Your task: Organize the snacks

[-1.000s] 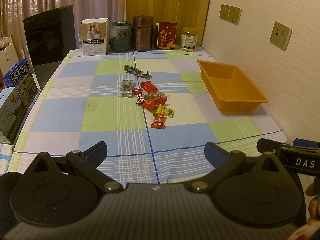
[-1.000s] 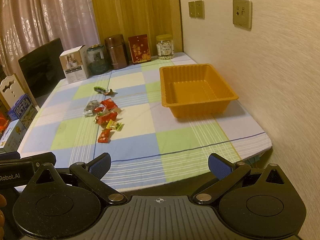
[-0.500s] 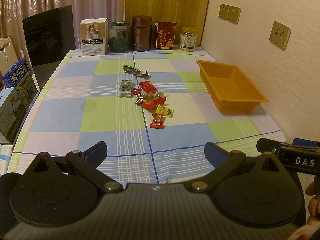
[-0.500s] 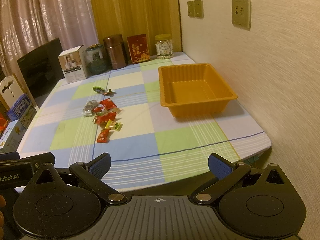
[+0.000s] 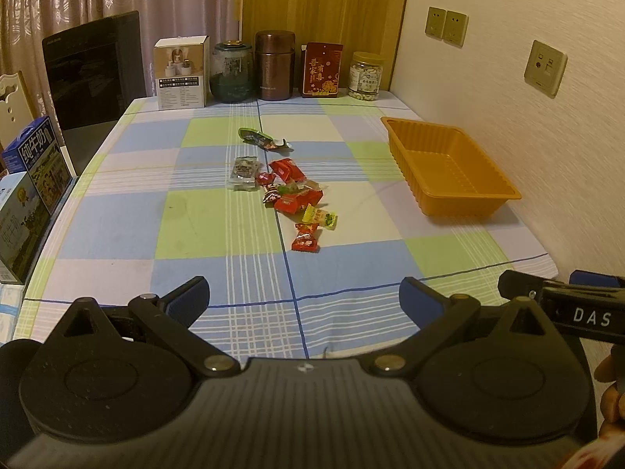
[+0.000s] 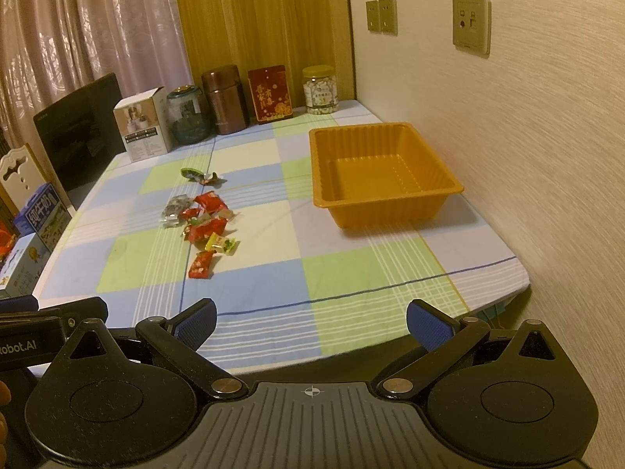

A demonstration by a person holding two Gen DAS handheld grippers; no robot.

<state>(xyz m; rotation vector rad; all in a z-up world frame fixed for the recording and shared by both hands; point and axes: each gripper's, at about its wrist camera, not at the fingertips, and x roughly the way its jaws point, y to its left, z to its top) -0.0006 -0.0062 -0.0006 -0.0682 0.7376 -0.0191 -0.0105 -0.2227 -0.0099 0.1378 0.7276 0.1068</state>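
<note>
Several wrapped snacks lie in a loose pile (image 5: 291, 191) at the middle of the checked tablecloth; the pile also shows in the right wrist view (image 6: 203, 219). A red candy (image 5: 306, 237) is the nearest piece and a green packet (image 5: 261, 139) the farthest. An empty orange tray (image 5: 449, 168) stands at the right by the wall, also in the right wrist view (image 6: 381, 174). My left gripper (image 5: 304, 299) is open and empty over the table's near edge. My right gripper (image 6: 310, 322) is open and empty, at the near edge, right of the left one.
A white box (image 5: 180, 72), a glass jar (image 5: 231, 70), a brown canister (image 5: 274, 64), a red packet (image 5: 322, 70) and a nut jar (image 5: 365, 76) line the far edge. Milk cartons (image 5: 27, 179) and a black panel (image 5: 93, 82) stand off the left side. The wall (image 6: 547, 156) runs along the right.
Both views have shifted very slightly; the scene sits a touch lower and closer. Snacks and tray have not moved. Both grippers stay open.
</note>
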